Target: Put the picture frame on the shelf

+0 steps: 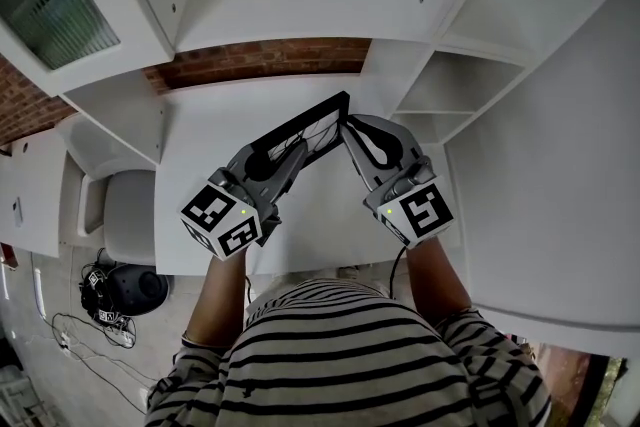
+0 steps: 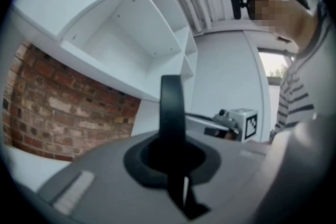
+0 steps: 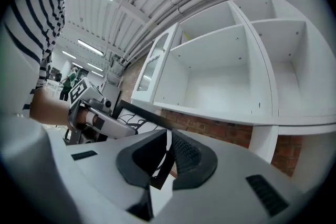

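Subject of inspection: picture frame (image 1: 300, 120) (image 2: 172, 107) (image 3: 137, 111), black-bordered. It is held in front of the shelf unit (image 1: 300, 5) (image 2: 136, 34) (image 3: 226, 76), below its open compartments and inside none of them. It stands on edge, slightly tilted in the head view. Whether its lower edge is clear of the surface under the shelf unit cannot be determined.

Left hand-held gripper (image 1: 297, 151) (image 2: 172, 161) (image 3: 92, 115): clenched on the frame's end farther from the shelf unit's side column of cubbies. Its own view shows the black border standing upright between the closed jaws.

Right hand-held gripper (image 1: 350, 128) (image 3: 168, 157) (image 2: 235, 126): clenched on the frame's end nearer that side column. Its own view shows the ribbed pad pressed against the border, the frame running away to the left towards the other gripper.

Both grippers point roughly level towards the shelf unit, and each shows in the other's view.

Surroundings: a white bench (image 1: 210, 175) runs beneath the shelf unit. A brick wall (image 1: 270, 60) (image 2: 63, 107) (image 3: 210, 128) shows in the gap under the shelf unit's lowest board. The person, in a striped top (image 1: 350, 355), stands on the side of the frame away from the shelf unit.
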`<state>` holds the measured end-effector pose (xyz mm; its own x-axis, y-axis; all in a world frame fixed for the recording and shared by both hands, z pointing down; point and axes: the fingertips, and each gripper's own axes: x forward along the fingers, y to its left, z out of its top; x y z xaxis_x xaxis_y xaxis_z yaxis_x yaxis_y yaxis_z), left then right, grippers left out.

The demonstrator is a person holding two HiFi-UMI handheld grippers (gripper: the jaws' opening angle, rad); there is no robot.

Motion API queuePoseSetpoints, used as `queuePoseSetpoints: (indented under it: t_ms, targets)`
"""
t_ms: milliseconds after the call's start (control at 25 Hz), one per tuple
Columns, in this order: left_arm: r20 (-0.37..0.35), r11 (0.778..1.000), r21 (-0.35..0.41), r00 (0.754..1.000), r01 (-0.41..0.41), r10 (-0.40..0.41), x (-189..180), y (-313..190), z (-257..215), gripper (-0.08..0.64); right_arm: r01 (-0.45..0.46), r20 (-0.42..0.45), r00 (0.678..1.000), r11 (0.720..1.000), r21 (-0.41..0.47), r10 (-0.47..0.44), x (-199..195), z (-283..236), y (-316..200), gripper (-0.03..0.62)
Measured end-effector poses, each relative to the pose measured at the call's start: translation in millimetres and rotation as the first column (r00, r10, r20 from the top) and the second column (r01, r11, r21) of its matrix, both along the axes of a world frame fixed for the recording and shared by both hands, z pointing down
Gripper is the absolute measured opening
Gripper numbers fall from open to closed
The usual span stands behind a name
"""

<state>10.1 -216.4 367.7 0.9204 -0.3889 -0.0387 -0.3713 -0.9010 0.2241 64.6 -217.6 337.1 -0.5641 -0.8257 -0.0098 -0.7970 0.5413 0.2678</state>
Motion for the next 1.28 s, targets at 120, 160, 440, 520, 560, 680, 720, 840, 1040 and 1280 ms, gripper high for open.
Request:
queuePoseSetpoints:
  t_ms: [120, 160, 440, 520, 560, 680, 720, 840, 1040, 1280]
  targets:
    - [0.050, 0.999, -0.028, 0.998, -0.023, 0.024, 3.4, -2.8, 3.8, 0.015, 0.005, -0.059, 0.998, 0.998, 0.057, -0.002, -5.4, -17.7, 2.0, 0.009]
    - [0.065, 0.999, -0.036, 0.997, -0.030, 0.032, 4.7, -3.3, 4.9, 0.015, 0.013, -0.103, 0.995, 0.997, 0.074, -0.006, -8.0, -21.2, 2.9, 0.009]
    - [0.119, 0.996, -0.066, 0.990, -0.066, 0.074, 10.8, -3.0, 5.5, 0.015, 0.062, -0.478, 0.878, 0.986, 0.154, 0.020, -30.6, -21.5, 7.7, 0.011]
    - [0.134, 0.995, -0.070, 0.988, -0.064, 0.073, 10.8, -3.8, 4.5, 0.015, 0.082, -0.572, 0.819, 0.981, 0.175, 0.034, -36.2, -16.9, 6.9, 0.021]
    - [0.143, 0.996, -0.071, 0.987, -0.062, 0.071, 10.6, -4.0, 4.0, 0.015, 0.091, -0.616, 0.786, 0.979, 0.181, 0.041, -38.5, -14.0, 6.5, 0.043]
    - [0.162, 0.996, -0.071, 0.985, -0.057, 0.068, 9.8, -4.2, 2.1, 0.015, 0.117, -0.715, 0.696, 0.973, 0.199, 0.063, -44.8, -8.2, 4.9, 0.077]
    - [0.165, 0.996, -0.070, 0.984, -0.057, 0.068, 9.5, -4.4, 1.5, 0.015, 0.125, -0.740, 0.669, 0.971, 0.205, 0.070, -46.5, -7.2, 3.9, 0.078]
    - [0.169, 0.996, -0.066, 0.983, -0.055, 0.066, 8.7, -5.2, -0.3, 0.015, 0.149, -0.792, 0.604, 0.965, 0.215, 0.083, -50.3, -5.9, 1.3, 0.080]
    - [0.157, 0.996, -0.064, 0.986, -0.055, 0.064, 7.3, -3.1, -3.2, 0.015, 0.171, -0.832, 0.546, 0.959, 0.228, 0.101, -52.7, -8.0, 0.2, 0.083]
    - [0.147, 0.997, -0.059, 0.987, -0.058, 0.066, 5.1, -4.3, -5.8, 0.017, 0.166, -0.848, 0.516, 0.958, 0.235, 0.119, -56.7, -8.9, -4.5, 0.083]
